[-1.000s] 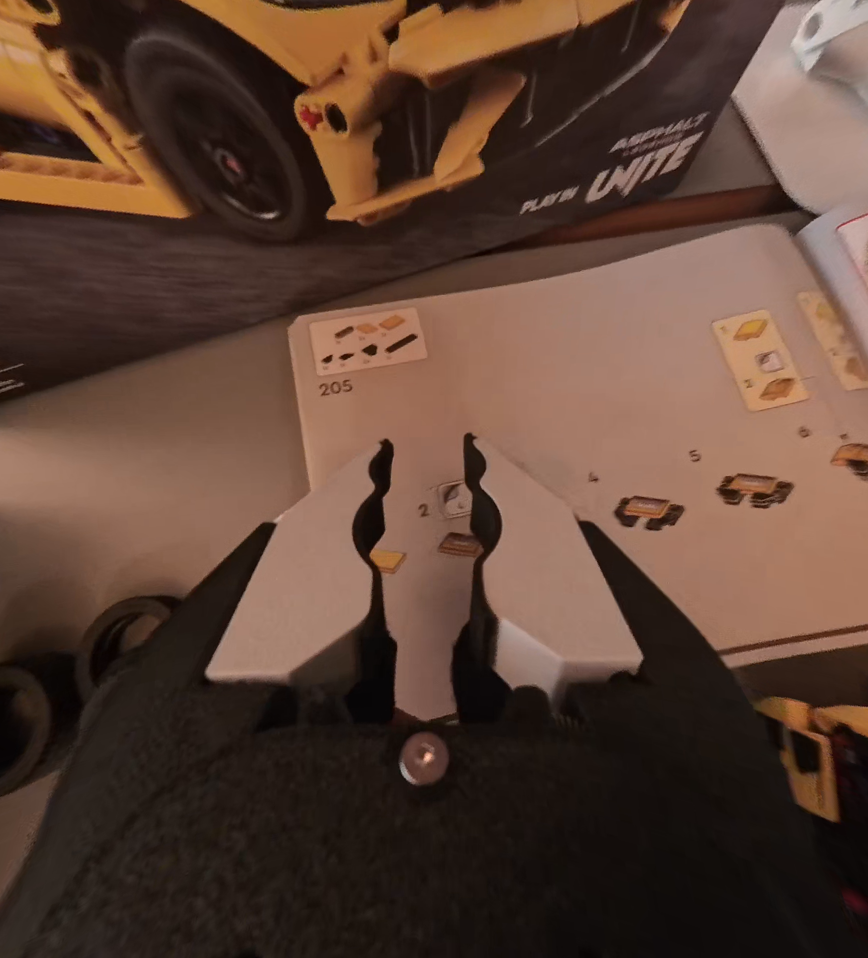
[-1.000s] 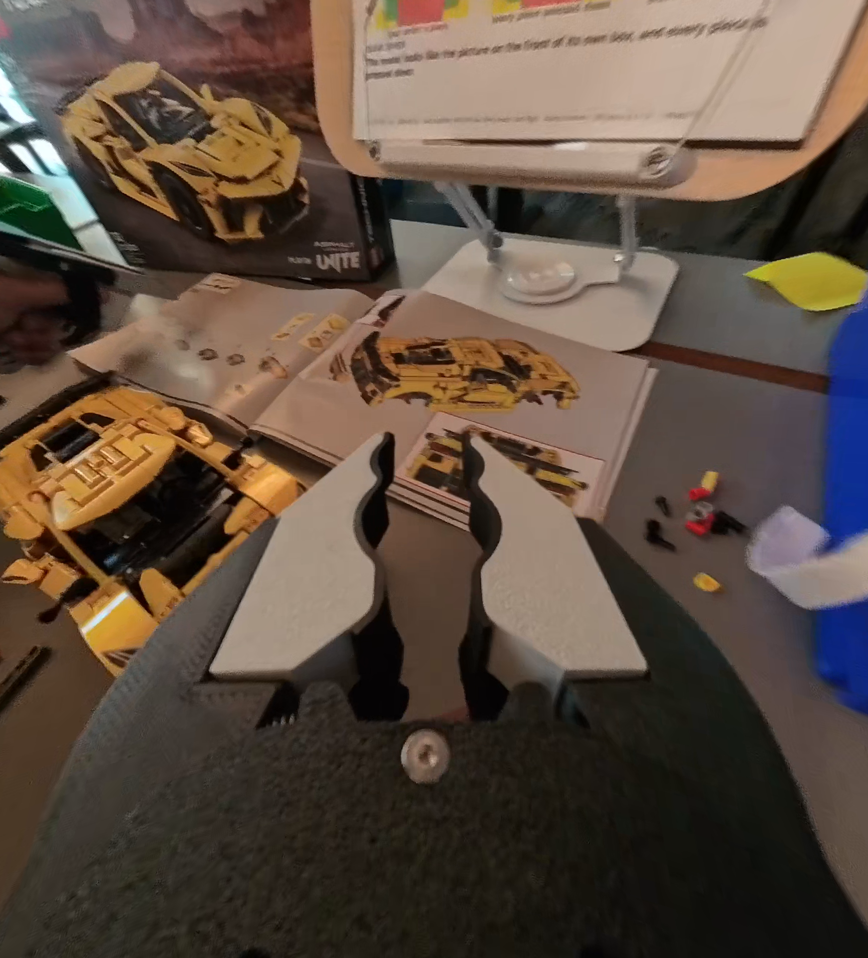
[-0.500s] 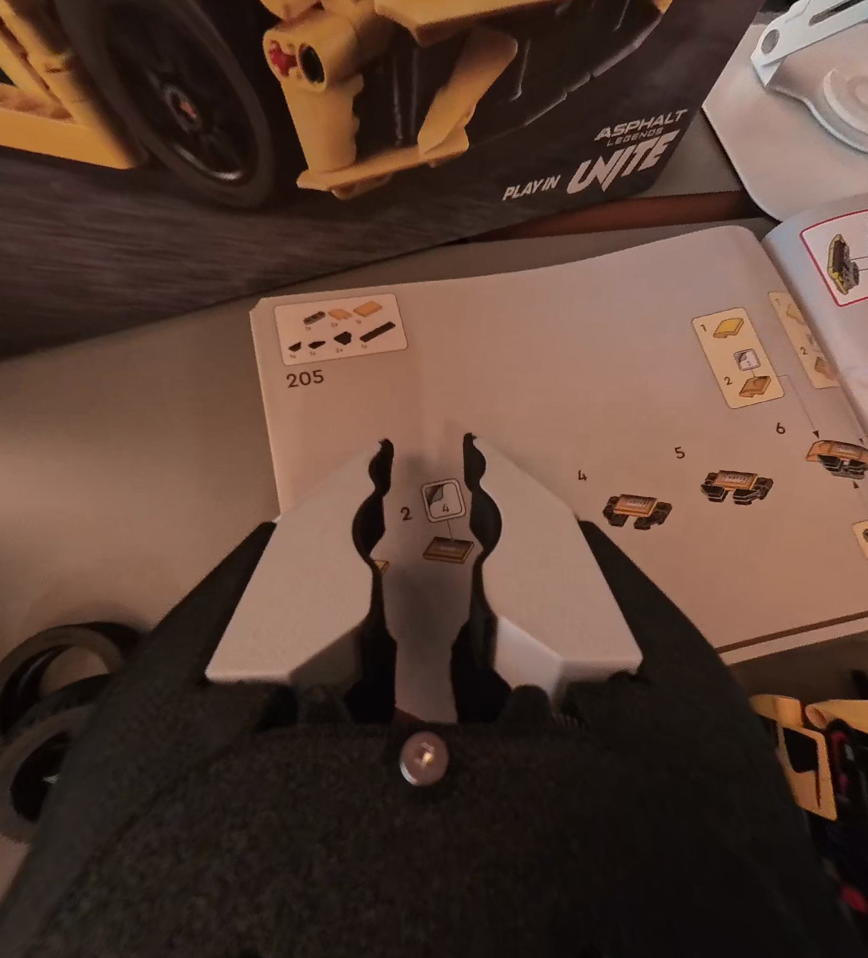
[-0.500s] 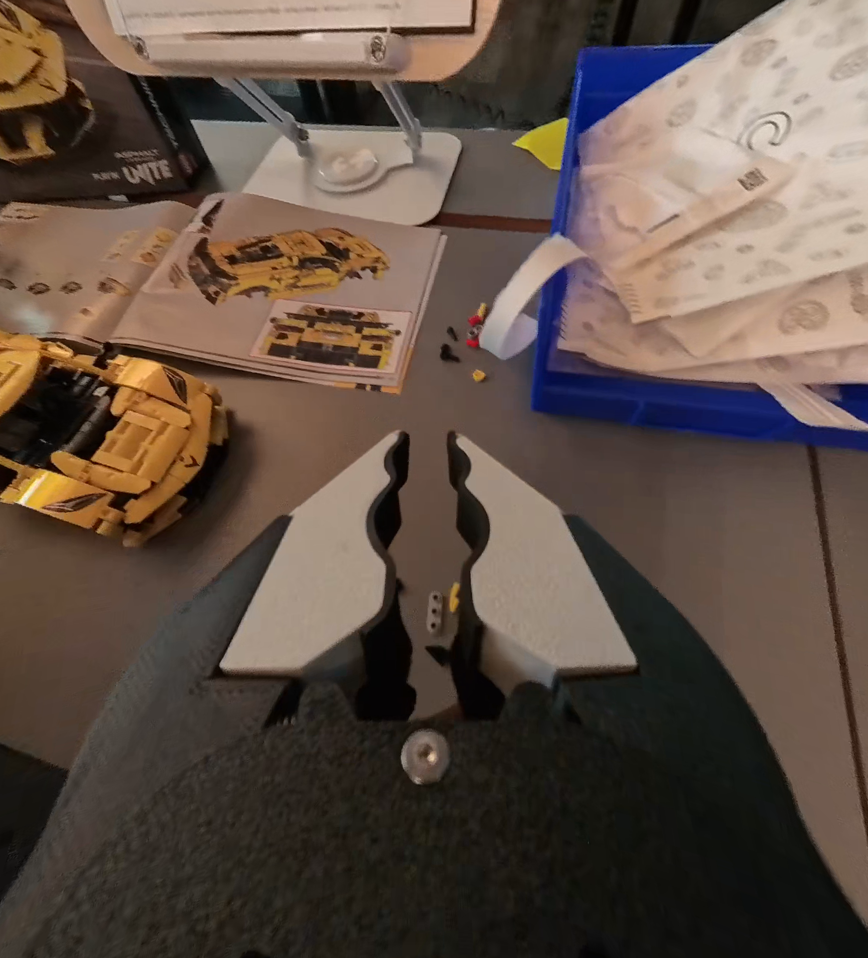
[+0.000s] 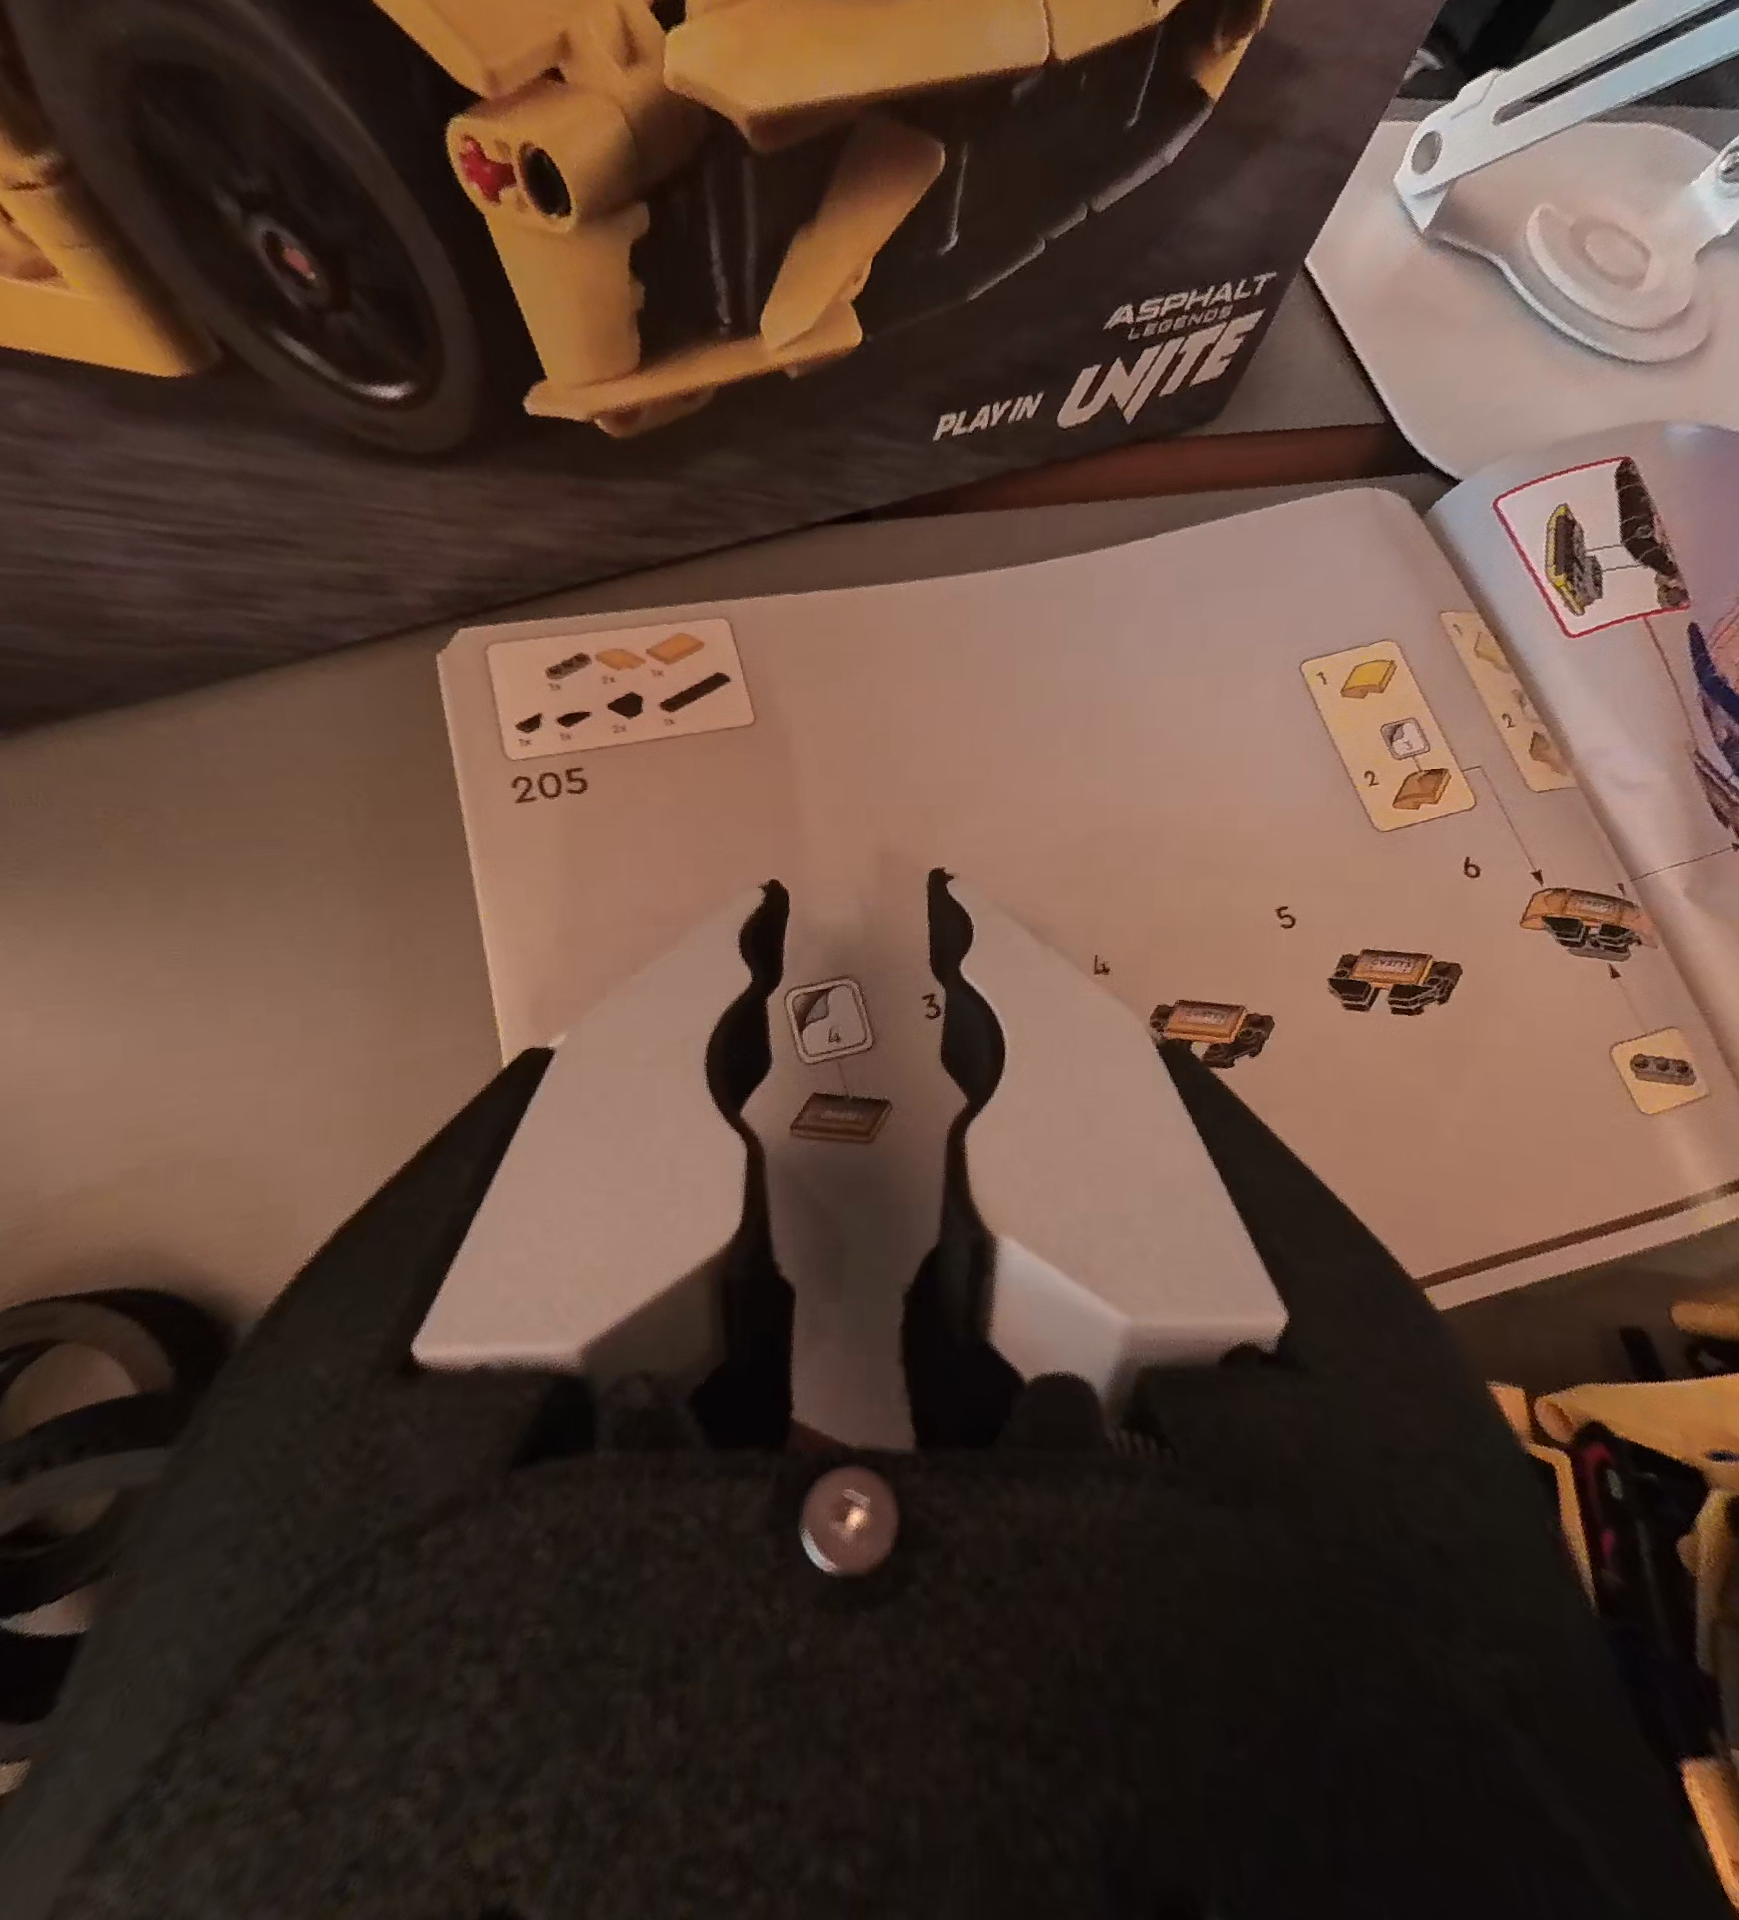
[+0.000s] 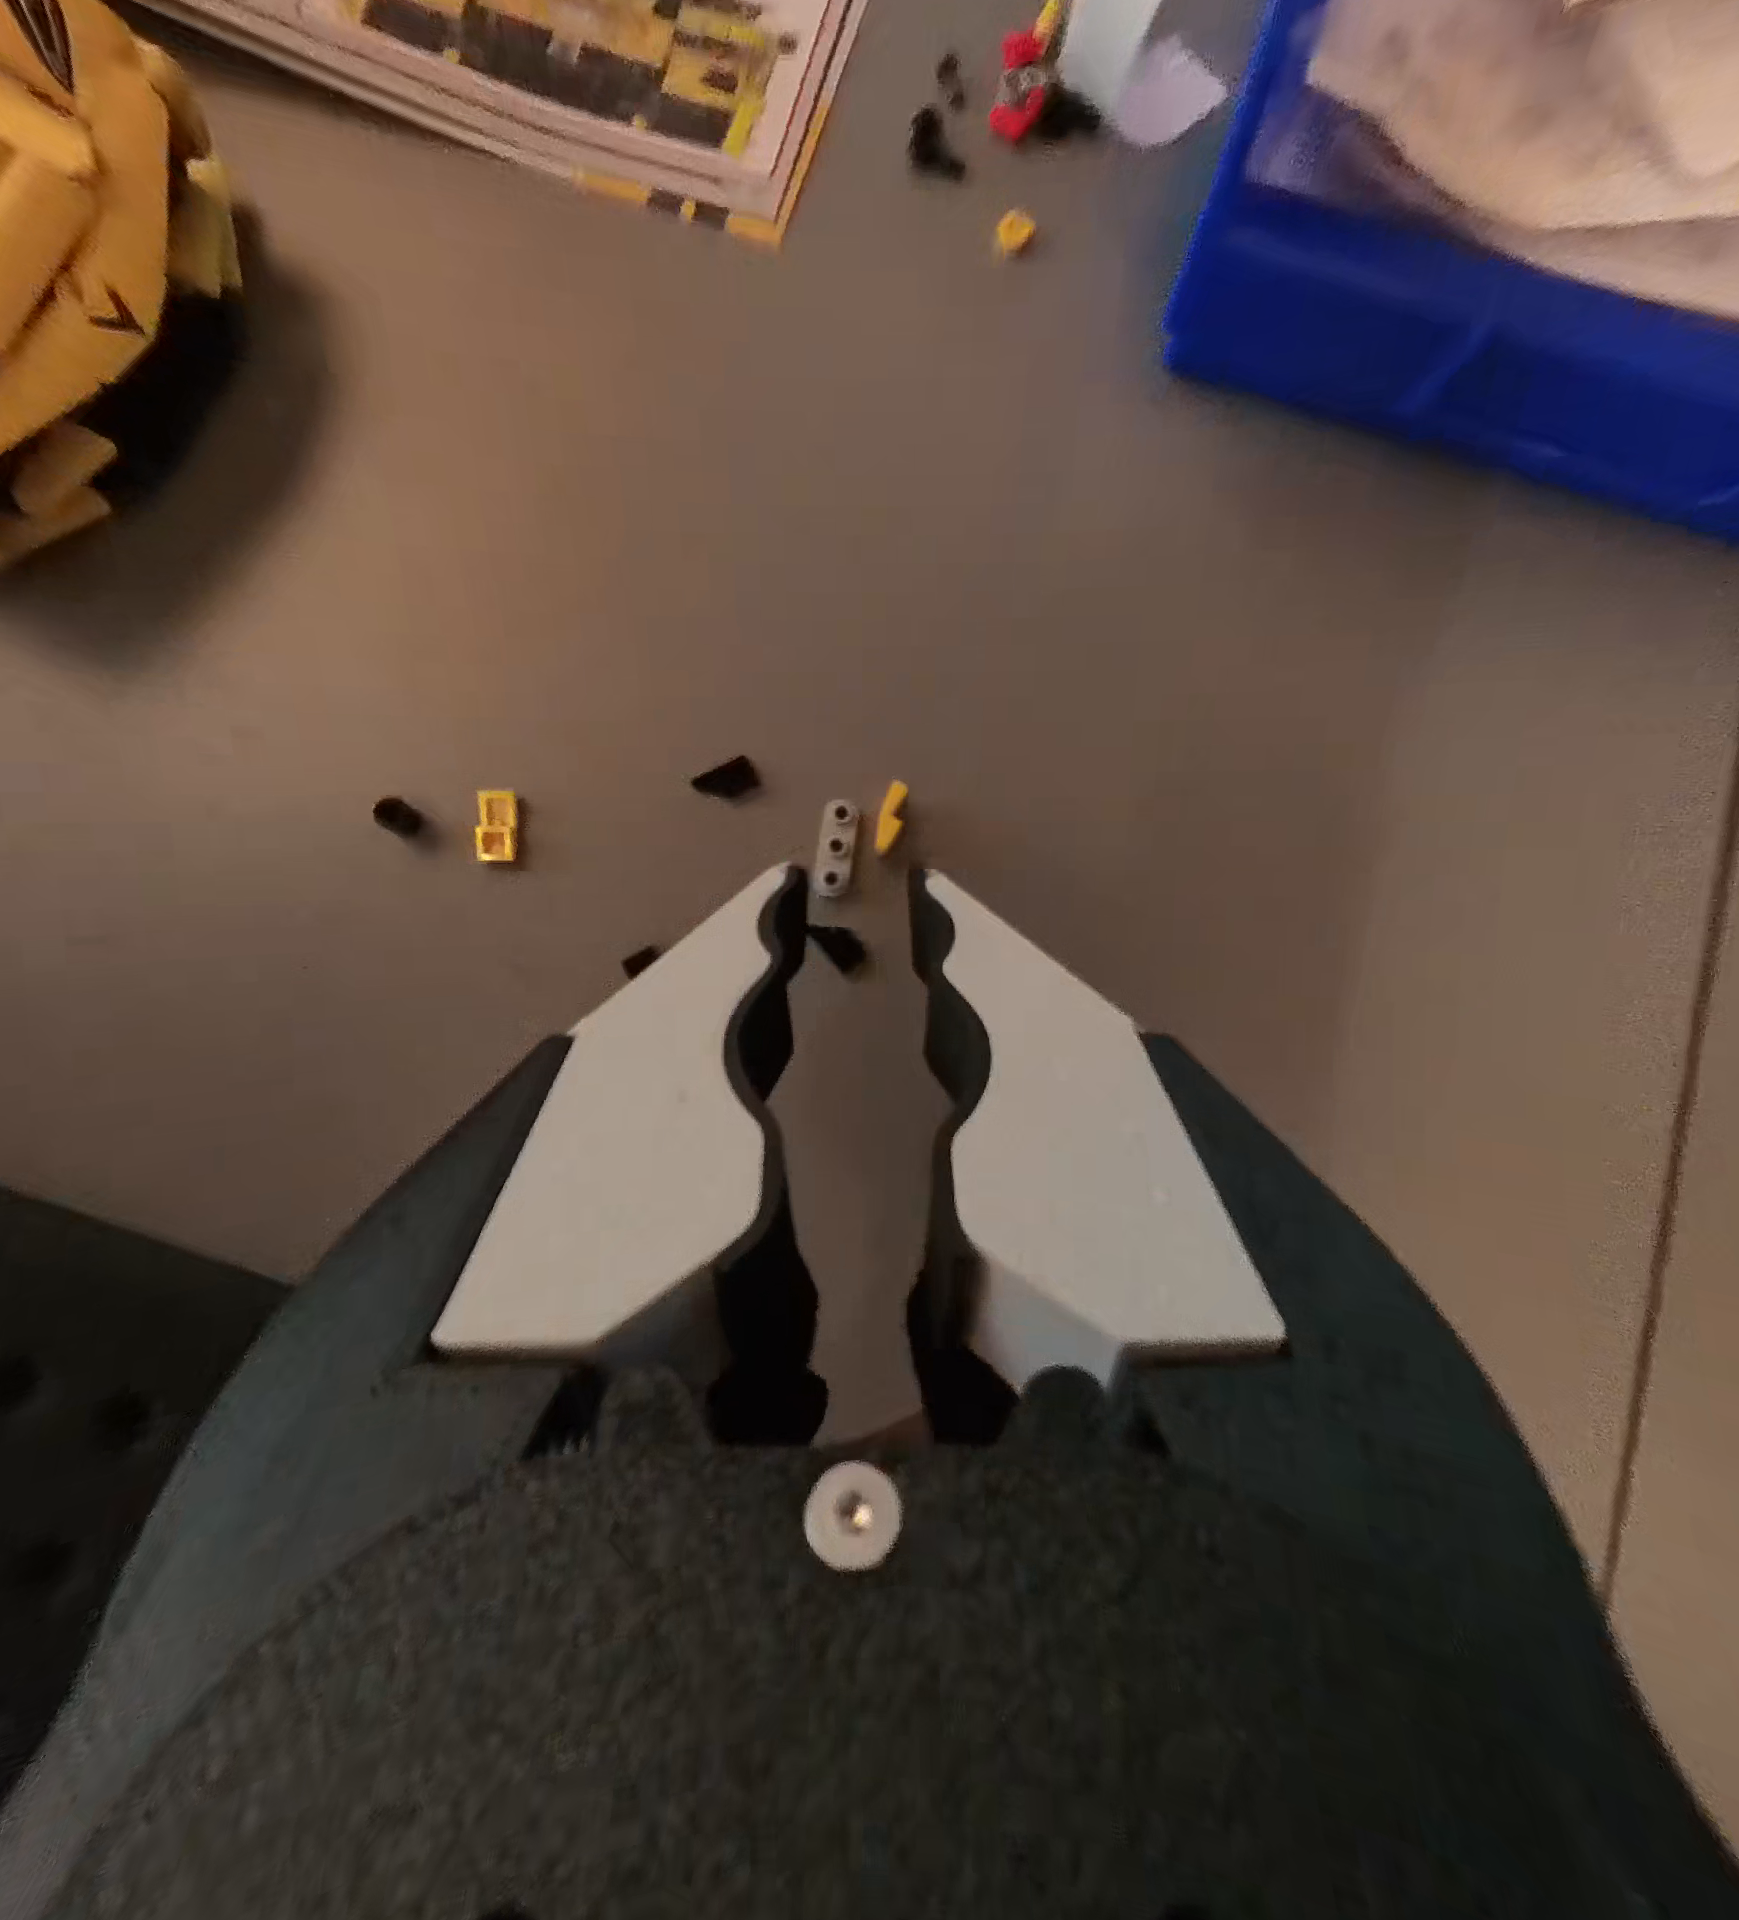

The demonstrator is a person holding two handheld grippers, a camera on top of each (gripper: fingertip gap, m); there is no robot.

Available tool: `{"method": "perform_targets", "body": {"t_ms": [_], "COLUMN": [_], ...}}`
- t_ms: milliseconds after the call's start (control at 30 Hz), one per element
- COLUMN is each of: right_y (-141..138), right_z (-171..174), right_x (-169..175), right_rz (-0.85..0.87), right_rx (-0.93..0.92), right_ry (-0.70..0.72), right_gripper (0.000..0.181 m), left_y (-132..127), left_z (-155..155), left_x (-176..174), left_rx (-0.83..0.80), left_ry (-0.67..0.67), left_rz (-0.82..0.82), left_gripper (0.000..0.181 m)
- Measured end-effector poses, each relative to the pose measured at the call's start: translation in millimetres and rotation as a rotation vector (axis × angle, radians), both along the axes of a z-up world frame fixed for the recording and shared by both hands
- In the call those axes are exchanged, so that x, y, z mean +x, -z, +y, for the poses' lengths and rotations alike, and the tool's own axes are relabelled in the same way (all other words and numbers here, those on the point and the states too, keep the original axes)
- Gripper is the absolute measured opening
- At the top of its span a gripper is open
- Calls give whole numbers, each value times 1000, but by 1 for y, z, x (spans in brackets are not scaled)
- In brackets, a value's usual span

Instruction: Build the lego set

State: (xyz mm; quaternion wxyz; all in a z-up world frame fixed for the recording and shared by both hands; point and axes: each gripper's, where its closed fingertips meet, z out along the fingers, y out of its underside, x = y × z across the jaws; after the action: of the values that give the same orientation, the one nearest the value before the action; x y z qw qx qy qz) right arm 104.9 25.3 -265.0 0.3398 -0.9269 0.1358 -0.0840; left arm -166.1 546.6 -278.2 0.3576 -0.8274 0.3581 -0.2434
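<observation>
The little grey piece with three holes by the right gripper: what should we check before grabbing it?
1. Right gripper open and empty: ok.
2. Grey three-hole piece lined up just ahead of the tips: ok.
3. Nothing else in the gap: not ok, a black piece lies between the fingers.
4. Yellow piece apart from the grey one: ok, but close.
5. Left gripper out of the way, open over the instruction booklet: ok.
6. Height above the table: cannot tell.

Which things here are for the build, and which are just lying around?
For the build: manual, car, grey plate, yellow bricks, black bits, tyres.
Lying about: box, blue bin, stand, paper bags.
</observation>
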Motion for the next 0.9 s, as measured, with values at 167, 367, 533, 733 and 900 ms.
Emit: {"method": "perform_targets", "body": {"t_ms": [167, 367, 533, 733, 900], "right_y": [18, 37, 23, -8, 25], "right_z": [12, 16, 19, 100, 134], "right_x": [0, -2, -22, -189, -238], "right_rz": [29, 76, 41, 191, 173], "right_rx": [-19, -46, -86, 66, 14], "right_ry": [13, 6, -101, -656, -794], "right_gripper": [15, 11, 7, 8, 8], "left_y": [-2, -3, -5, -9, -26], "left_z": [-1, 0, -1, -1, -4], "left_x": [1, -1, -1, -1, -4], "left_rx": [10, 7, 16, 22, 76], "left_ry": [4, 2, 2, -1, 0], "left_rz": [-1, -8, -6, -10, -8], "left_gripper": [27, 27, 27, 27, 27]}}
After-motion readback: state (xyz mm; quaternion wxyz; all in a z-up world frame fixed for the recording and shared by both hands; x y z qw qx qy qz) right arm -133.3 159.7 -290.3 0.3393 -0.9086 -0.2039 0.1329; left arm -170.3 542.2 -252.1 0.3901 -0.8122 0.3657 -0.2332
